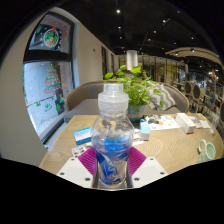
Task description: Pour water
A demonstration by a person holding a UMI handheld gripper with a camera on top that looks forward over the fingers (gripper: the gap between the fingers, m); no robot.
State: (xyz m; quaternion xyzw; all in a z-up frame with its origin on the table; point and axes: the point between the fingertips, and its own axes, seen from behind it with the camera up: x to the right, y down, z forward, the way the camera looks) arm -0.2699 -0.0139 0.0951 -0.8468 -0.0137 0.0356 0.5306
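Observation:
A clear plastic water bottle (112, 135) with a white cap and a blue label stands upright between my fingers. My gripper (112, 162) is shut on the bottle: both magenta pads (89, 160) press against its lower body. The bottle seems lifted above a wooden table (170, 150). A pale green cup (207, 151) rests on the table to the right, beyond the fingers. The bottle's base is hidden behind the gripper body.
A leafy potted plant (135, 88) stands behind the bottle at mid table. A blue card (82, 134) lies to the left, a white tissue box (186, 123) to the far right. A window with posters (48, 85) lines the left wall.

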